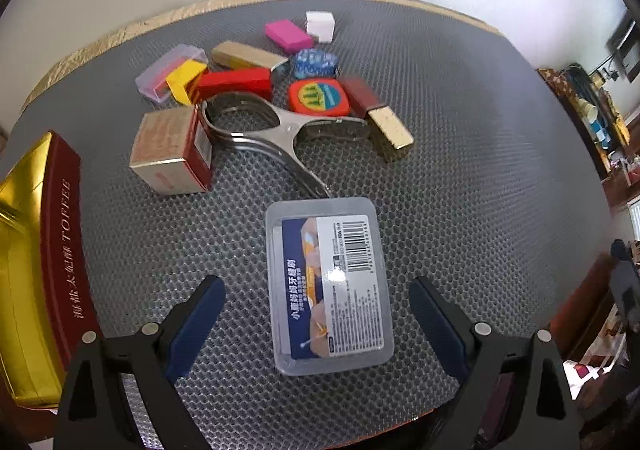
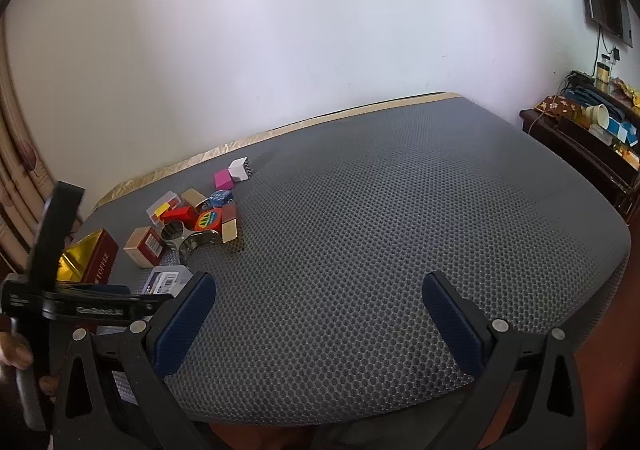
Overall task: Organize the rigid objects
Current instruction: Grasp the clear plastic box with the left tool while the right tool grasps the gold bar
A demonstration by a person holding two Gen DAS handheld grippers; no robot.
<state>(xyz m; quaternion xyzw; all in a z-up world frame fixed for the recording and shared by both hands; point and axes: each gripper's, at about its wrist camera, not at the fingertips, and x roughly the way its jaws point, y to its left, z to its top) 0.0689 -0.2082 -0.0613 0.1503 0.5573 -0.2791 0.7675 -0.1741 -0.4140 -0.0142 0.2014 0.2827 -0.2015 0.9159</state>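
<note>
Step in hand, by my read: L gripper (image 1: 316, 322) lining up on the clear case (image 1: 329, 286) for a pick. Jaws wide, nothing held; case lies flat on the mat (image 1: 480, 170), label up, between the two pads w/ clearance each side. Not touching either pad as far as I can tell.

R gripper (image 2: 318, 324) also wide, empty, hovering over bare mat, well apart from the clutter.

Likely goal bin: toffee tin (image 1: 60, 250), open, gold inside, at L edge of mat, near the case.

Next move calls for: lower, centre the case across its short width, close square on the long edges. Smooth plastic, so prob. slippery; a skewed grip could twist it out.

Rest of pile beyond the case: tongs (image 1: 276, 130), cardboard box (image 1: 168, 150), tape measure (image 1: 318, 96), red box (image 1: 234, 84), pink block (image 1: 288, 35), white block (image 1: 320, 26), others touching/overlapping.

View diffs: L wrist shows case label + pad gap. R wrist shows the L gripper body from the side, a hand (image 2: 12, 354) on it, the large bare stretch of mat to the right, and a side shelf (image 2: 592, 138); case mostly hidden there.
</note>
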